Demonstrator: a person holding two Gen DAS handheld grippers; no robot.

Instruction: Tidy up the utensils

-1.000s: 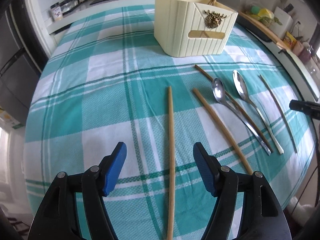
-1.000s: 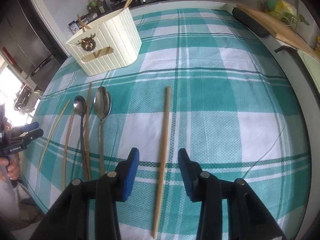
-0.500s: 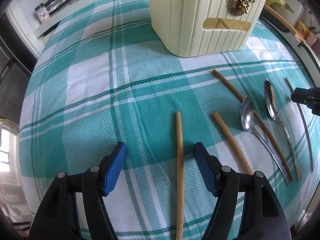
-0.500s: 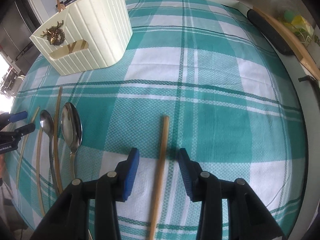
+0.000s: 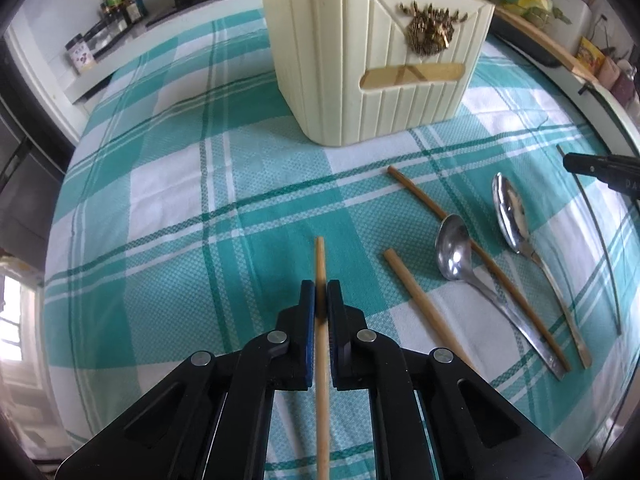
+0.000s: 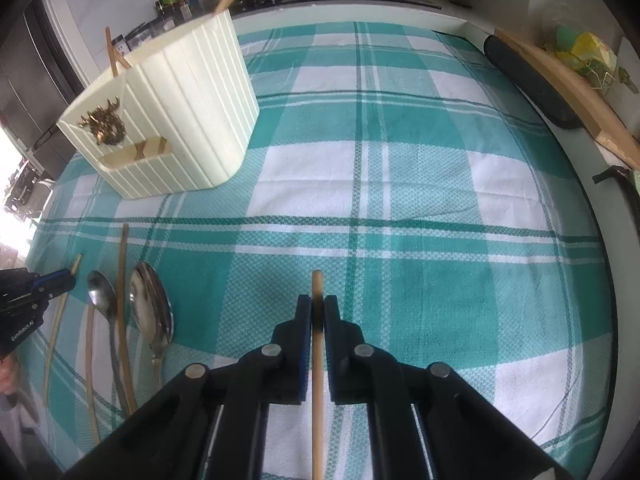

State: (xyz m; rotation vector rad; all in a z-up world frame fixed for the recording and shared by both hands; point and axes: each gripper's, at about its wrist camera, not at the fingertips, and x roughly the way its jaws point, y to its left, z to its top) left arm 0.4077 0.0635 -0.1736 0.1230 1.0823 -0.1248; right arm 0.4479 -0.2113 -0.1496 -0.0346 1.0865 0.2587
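Kitchen counters with bottles and a stove ring a desk point(image 6: 420, 184) under a teal-and-white checked cloth. At its far side stands a cream holder point(image 5: 372, 64), with a few chopstick ends poking above its rim, so some sorting looks done.

Most is left. The left gripper point(image 5: 321, 300) has its jaws clenched on one chopstick point(image 5: 320, 256), whose tip juts ahead over the cloth. The right gripper point(image 6: 318, 316) likewise clamps another chopstick point(image 6: 317, 284). Whether either stick is lifted off the cloth I cannot tell.

Loose between them lie two spoons point(image 5: 454, 252) and several more sticks point(image 5: 424, 312), one spoon crossing a stick.

By my reckoning the job is early to midway: both held chopsticks need carrying to the holder, then the remaining sticks and the spoons.
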